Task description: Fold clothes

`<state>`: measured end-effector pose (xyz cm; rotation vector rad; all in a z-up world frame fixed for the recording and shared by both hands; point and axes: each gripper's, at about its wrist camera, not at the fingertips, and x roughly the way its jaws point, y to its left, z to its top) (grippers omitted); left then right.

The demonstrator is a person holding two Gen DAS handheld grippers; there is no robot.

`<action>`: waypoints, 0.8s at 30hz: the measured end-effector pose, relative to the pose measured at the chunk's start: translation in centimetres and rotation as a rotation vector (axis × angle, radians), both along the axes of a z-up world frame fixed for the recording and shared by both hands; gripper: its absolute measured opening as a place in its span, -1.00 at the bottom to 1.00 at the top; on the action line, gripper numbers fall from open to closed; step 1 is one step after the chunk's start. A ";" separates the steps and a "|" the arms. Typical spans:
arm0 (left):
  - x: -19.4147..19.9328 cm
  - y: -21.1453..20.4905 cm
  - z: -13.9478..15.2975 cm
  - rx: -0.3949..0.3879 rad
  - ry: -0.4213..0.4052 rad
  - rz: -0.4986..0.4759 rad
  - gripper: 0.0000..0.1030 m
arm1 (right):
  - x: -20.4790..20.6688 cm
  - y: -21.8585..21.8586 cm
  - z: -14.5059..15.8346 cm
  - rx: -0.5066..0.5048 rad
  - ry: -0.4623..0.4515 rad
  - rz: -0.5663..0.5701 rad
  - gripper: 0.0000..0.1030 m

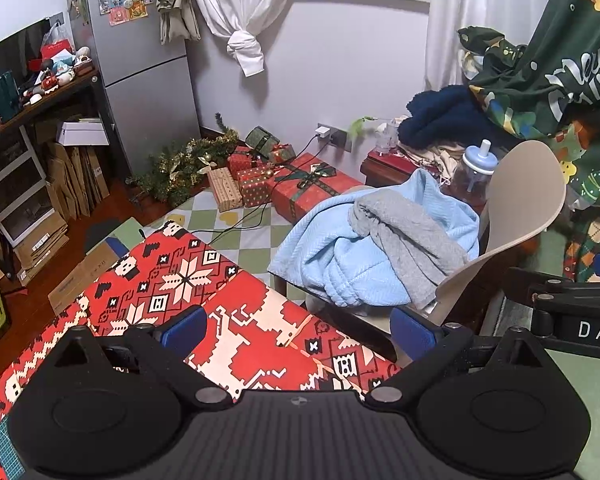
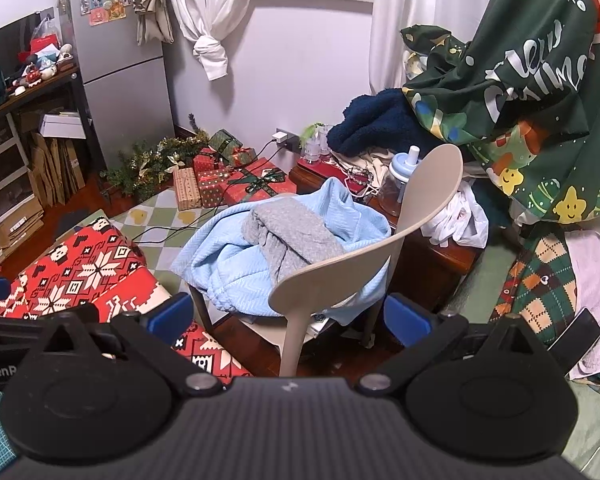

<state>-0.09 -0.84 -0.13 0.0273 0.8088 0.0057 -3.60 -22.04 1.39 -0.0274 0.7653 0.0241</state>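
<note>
Walls: pale lilac, w/ wall socket.
Window: top centre, white curtain knotted.
Floor: dark wood; checked green rug.
Furniture: grey fridge left corner, dark shelf unit, beige chair.
Light: dim, indoor.

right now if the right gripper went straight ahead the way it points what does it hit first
Most likely the beige chair, its curved backrest edge, with the light blue garment draped on the seat just behind. The open right gripper points at it; depth is hard to judge.
</note>
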 end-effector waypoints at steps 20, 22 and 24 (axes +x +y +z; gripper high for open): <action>0.2 0.1 -0.3 -0.005 0.002 0.013 0.92 | 0.4 0.0 -0.3 -0.006 -0.001 0.021 0.99; 0.3 0.1 -0.3 -0.008 0.002 0.015 0.92 | 0.5 0.0 -0.4 -0.006 -0.006 0.031 0.99; 0.3 0.2 -0.4 -0.014 -0.005 0.025 0.92 | 0.5 0.0 -0.5 -0.006 -0.011 0.042 0.99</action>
